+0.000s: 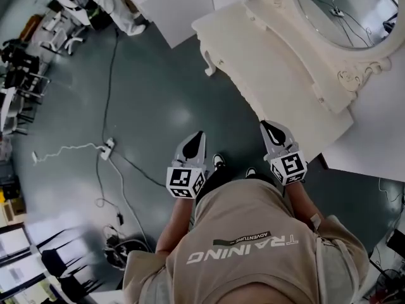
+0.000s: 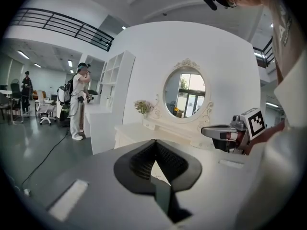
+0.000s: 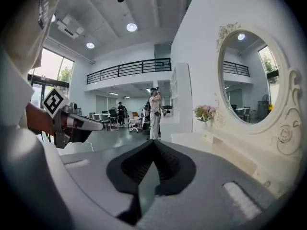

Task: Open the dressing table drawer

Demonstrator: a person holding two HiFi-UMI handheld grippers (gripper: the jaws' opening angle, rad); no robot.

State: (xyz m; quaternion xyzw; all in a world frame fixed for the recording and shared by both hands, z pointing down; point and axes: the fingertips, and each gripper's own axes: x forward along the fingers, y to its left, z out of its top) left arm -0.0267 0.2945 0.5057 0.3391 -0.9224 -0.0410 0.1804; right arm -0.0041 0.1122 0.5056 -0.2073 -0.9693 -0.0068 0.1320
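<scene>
Two empty claws, left claw (image 1: 200, 134) and right claw (image 1: 265, 125), pressed together; shirt (image 1: 253, 258) reads "TRAINING ADVENTURE".

Head view: dressing table (image 1: 278, 68) drawer fronts hidden beneath its top. Mirror (image 1: 345, 11) cut off by upper edge. Distant person (image 3: 154, 111) too small for detail.

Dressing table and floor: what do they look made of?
Dressing table: probably painted wood or moulded resin; cream, matte, with carved scrolls on the mirror frame. Floor: likely sealed concrete or epoxy; dark grey-green, seamless, with soft glare patches from the lights.
</scene>
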